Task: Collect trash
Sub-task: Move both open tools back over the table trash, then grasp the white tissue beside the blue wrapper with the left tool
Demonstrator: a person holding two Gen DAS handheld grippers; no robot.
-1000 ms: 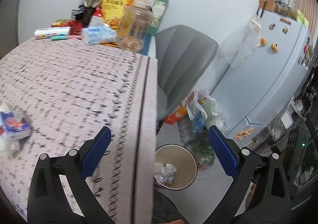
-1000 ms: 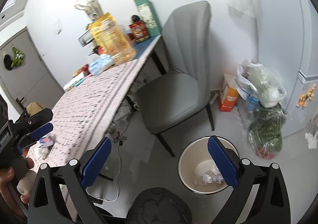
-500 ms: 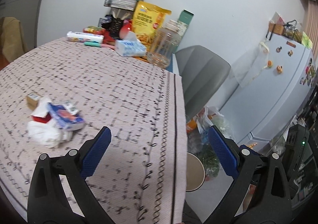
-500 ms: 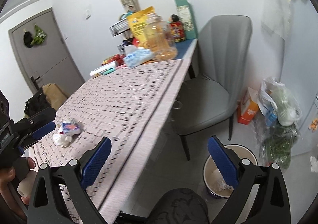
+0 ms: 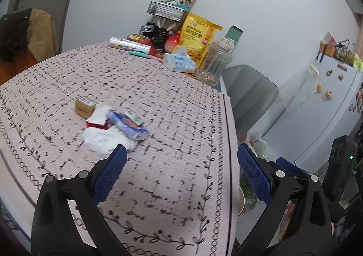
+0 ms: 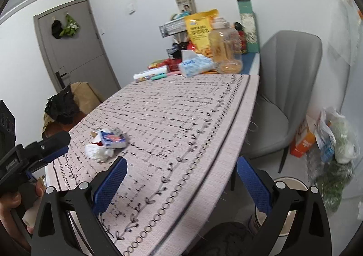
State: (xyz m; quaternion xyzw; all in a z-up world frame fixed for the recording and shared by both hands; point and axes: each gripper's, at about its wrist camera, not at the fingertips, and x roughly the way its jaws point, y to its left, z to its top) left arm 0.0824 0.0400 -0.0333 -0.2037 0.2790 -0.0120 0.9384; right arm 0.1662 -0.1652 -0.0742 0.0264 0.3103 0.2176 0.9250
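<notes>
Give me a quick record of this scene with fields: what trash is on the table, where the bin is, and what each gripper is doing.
trash pile: crumpled white tissue, blue wrapper, small cardboard box, clustered on the tablecloth
bin: trash can on the floor past the table edge, near the grey chair
left gripper: open, empty, above the table near the pile
right gripper: open, empty

A small heap of crumpled white paper and wrappers (image 5: 113, 129) lies on the pink patterned tablecloth (image 5: 172, 119). A small brown cardboard box (image 5: 84, 106) sits just beside it at ten o'clock; the clear plastic jar (image 5: 214, 64) stands well apart at one o'clock.
</notes>
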